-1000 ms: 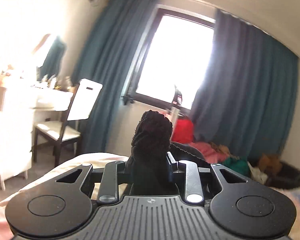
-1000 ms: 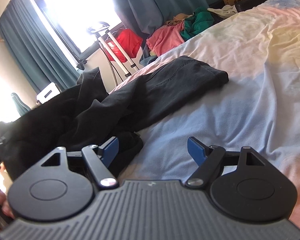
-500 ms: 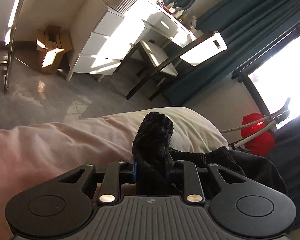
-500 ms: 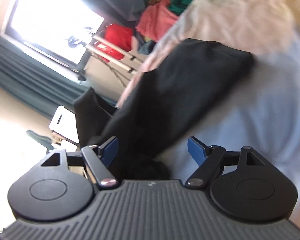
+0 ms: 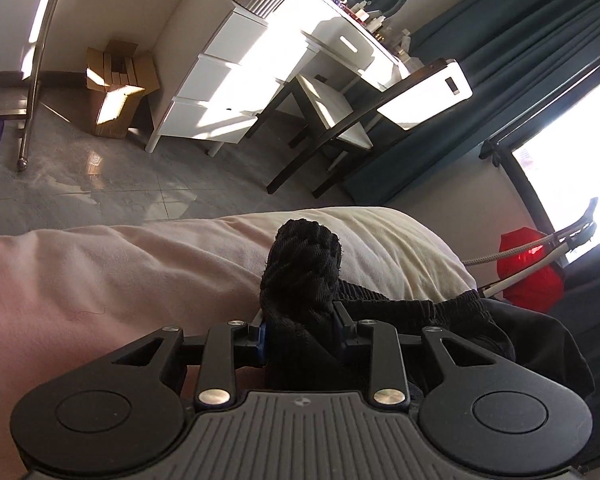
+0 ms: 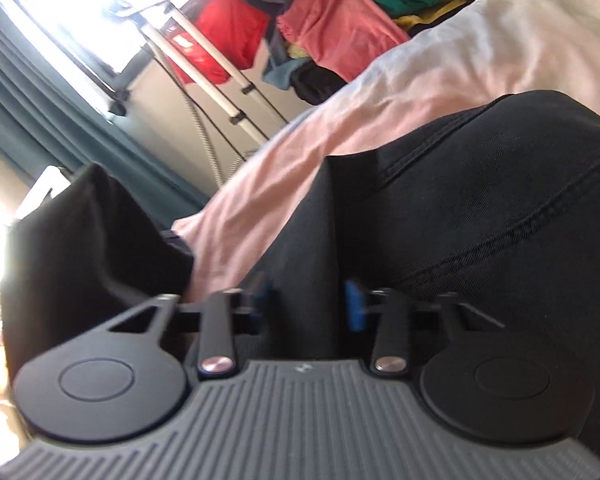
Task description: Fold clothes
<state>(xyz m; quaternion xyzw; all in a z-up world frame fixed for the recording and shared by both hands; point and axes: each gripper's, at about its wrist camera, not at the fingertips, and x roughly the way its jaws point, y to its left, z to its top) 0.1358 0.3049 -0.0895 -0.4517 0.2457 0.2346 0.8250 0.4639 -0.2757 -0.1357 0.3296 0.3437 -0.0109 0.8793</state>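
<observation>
Writing: you have none readable here.
Left gripper [image 5: 300, 334]: your fingers clamp a bunched black garment [image 5: 300, 280] over the pink bed [image 5: 100, 280].
Right gripper [image 6: 308, 304]: fingers narrowed around the black trousers [image 6: 480, 208] fold lying on the bed [image 6: 440, 64].

We see a grey tiled floor [image 5: 112, 184] catching sunlight, with a white chest of drawers [image 5: 220, 80] and a cardboard box [image 5: 116, 88] against the pale wall. Beside the drawers stands a white dressing table [image 5: 352, 44] with a dark-legged chair [image 5: 340, 120] drawn up to it. Teal curtains [image 5: 512, 36] flank a bright window [image 5: 572, 176]. A pile of coloured clothes [image 6: 356, 20] lies by the bed [image 5: 100, 272].
</observation>
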